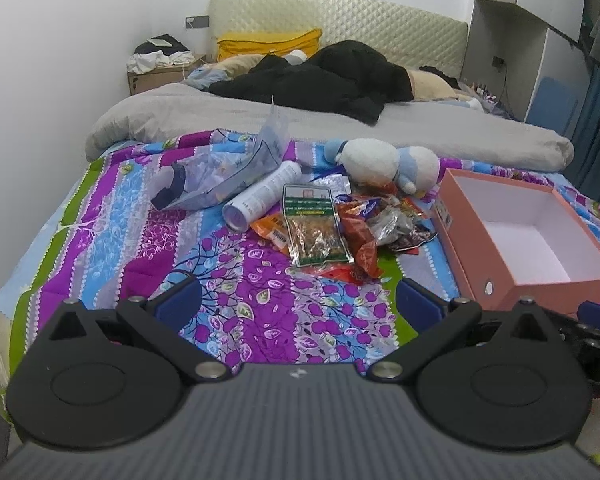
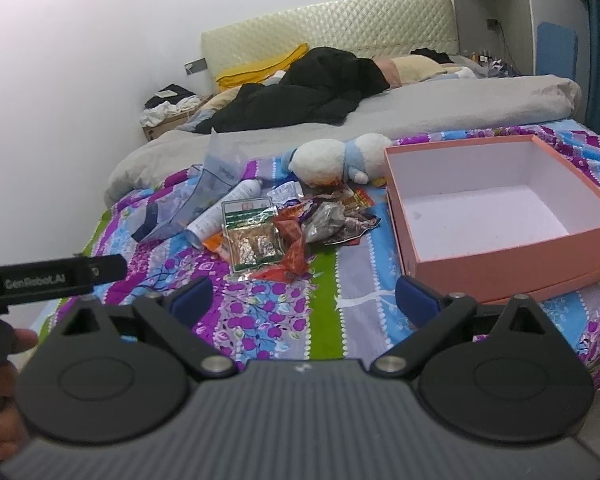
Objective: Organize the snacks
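Your left gripper and right gripper both hang wide and empty over bare quilt near the bed's foot. The snack pile lies ahead, just left of the open pink box.

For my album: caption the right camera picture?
Open right gripper faces snack packets beside an empty pink box.

A lived-in home bedroom. There's a bed with a quilted headboard, a rumpled grey duvet and a yellow pillow.
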Demonstrator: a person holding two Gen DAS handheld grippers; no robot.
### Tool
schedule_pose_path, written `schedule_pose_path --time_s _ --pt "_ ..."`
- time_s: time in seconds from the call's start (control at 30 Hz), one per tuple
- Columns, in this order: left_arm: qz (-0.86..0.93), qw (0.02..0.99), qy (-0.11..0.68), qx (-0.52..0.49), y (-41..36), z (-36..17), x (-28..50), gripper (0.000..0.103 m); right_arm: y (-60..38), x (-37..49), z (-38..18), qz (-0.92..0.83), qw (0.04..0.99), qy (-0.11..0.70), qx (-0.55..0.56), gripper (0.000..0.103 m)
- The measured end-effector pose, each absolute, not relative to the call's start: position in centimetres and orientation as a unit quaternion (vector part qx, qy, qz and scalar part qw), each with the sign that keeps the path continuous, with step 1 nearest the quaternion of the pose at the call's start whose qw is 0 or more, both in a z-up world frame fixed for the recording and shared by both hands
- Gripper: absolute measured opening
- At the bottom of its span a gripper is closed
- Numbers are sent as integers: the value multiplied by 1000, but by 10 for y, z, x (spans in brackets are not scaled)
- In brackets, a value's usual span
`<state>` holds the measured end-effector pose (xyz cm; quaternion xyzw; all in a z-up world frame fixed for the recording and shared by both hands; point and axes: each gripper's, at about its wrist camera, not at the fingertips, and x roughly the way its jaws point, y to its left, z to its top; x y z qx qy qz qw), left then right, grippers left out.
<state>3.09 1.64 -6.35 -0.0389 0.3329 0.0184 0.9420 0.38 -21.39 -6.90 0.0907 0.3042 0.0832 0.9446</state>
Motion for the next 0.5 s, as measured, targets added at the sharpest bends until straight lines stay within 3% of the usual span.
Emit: schedule_pose_path --time_s 0.5 --pt "20 935 350 -44 28 -103 82 103 -205 35 -104 66 950 297 70 100"
